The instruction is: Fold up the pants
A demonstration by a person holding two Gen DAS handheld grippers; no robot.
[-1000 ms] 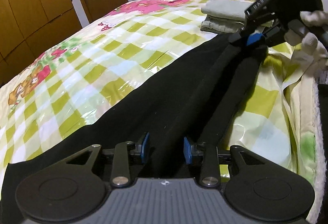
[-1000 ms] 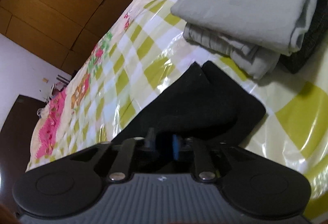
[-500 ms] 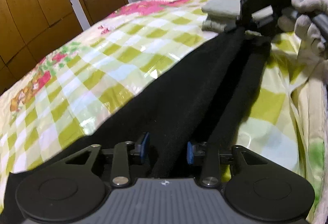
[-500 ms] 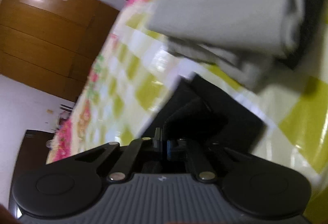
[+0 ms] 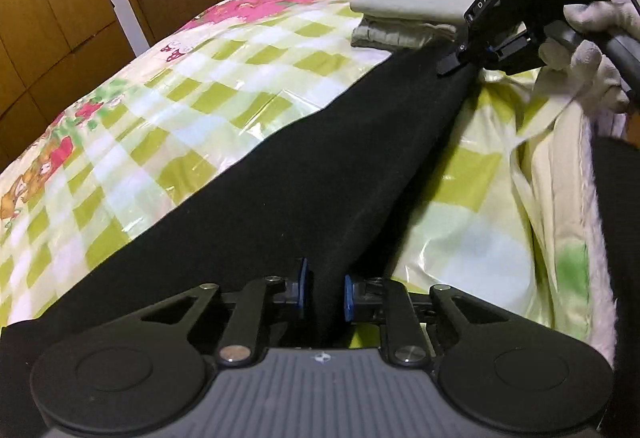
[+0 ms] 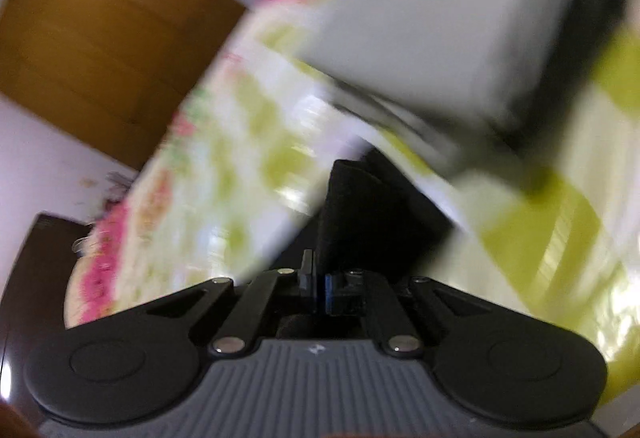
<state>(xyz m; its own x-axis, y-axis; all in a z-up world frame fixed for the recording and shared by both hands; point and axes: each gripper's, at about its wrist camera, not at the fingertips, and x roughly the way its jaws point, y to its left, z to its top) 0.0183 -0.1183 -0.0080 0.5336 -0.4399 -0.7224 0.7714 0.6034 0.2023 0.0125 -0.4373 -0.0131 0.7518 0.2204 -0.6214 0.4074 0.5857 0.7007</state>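
The black pants (image 5: 352,165) lie stretched along the bed (image 5: 208,105), running from 6 o'clock to 1 o'clock in the left wrist view, one end in each claw. The left claw (image 5: 323,296) pinches a raised ridge of fabric between its blue pads; the right claw (image 5: 466,55), held by a gloved hand (image 5: 592,49), is pressed together on the far end, beside the folded grey stack (image 5: 404,19). In the right wrist view the right claw (image 6: 318,284) shows its pads nearly meeting on a thin upright fold of cloth, and that view is heavily blurred. Risks, as judged: the right claw's bite looks shallow, so a fast swing could pull the cloth free; the far end passes close to the grey stack and could drag or topple it; uneven tension between the two claws could skew the fold line; the glossy bed cover may let the lower layer slide. Against a second ago, the left pads have closed in on the fabric, the two legs that lay apart now read as one taut band, and the right claw has lifted and is swinging.
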